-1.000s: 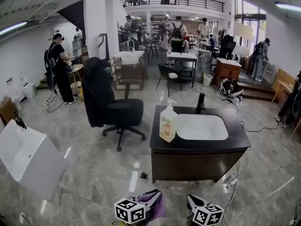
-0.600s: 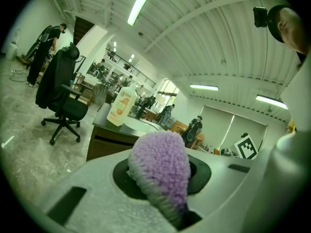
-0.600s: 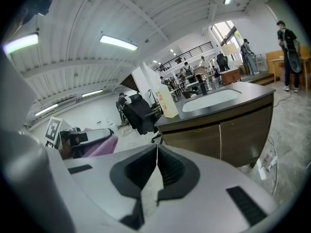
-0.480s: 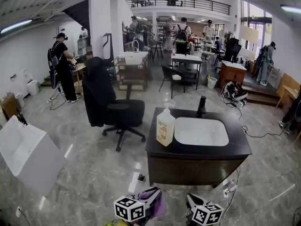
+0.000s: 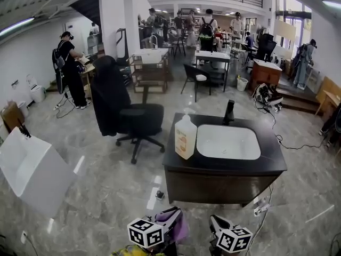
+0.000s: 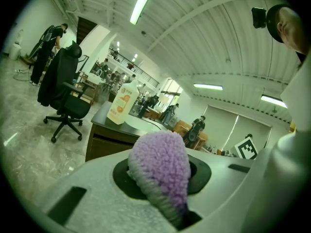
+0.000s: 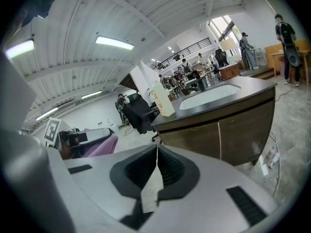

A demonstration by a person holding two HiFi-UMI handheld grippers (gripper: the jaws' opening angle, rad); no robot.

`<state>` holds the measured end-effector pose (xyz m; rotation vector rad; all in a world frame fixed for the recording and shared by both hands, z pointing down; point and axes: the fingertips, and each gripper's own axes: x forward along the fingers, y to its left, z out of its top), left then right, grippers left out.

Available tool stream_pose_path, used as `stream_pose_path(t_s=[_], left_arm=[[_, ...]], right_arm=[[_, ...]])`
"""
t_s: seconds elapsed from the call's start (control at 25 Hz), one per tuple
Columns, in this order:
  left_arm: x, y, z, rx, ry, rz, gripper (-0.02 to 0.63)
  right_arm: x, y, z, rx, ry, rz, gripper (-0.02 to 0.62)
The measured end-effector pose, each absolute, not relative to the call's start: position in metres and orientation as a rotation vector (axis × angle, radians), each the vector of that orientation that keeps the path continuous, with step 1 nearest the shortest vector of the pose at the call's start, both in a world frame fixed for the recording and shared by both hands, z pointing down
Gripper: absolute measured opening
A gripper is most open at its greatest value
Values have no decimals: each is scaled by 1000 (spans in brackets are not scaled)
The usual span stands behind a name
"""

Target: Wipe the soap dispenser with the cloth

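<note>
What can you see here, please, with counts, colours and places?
Pale yellow plastic soap dispenser: one, on counter, left of basin.
Dark vanity counter: one, centre.
White oval basin: one, in counter.
Black tap: one, behind basin.
Black office chair: one, left of counter.
White tub: one, far left.
People: several, background.
Fluffy purple cloth: one, in jaws of left gripper.
Left gripper: one, grey, shut on cloth.
Right gripper: one, grey, jaws shut, empty.

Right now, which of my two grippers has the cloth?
The left gripper: its fingers are shut on the fluffy purple cloth. The right gripper has its fingers shut together with nothing between them.
</note>
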<state>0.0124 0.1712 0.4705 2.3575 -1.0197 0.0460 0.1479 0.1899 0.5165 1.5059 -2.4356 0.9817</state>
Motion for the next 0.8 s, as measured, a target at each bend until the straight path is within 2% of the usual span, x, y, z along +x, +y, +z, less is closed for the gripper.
stream_pose_path(t_s=[0.8], left_arm=[[4, 37, 472, 2351, -955, 44, 57]], right_arm=[[143, 70, 513, 1574, -2374, 986, 8]])
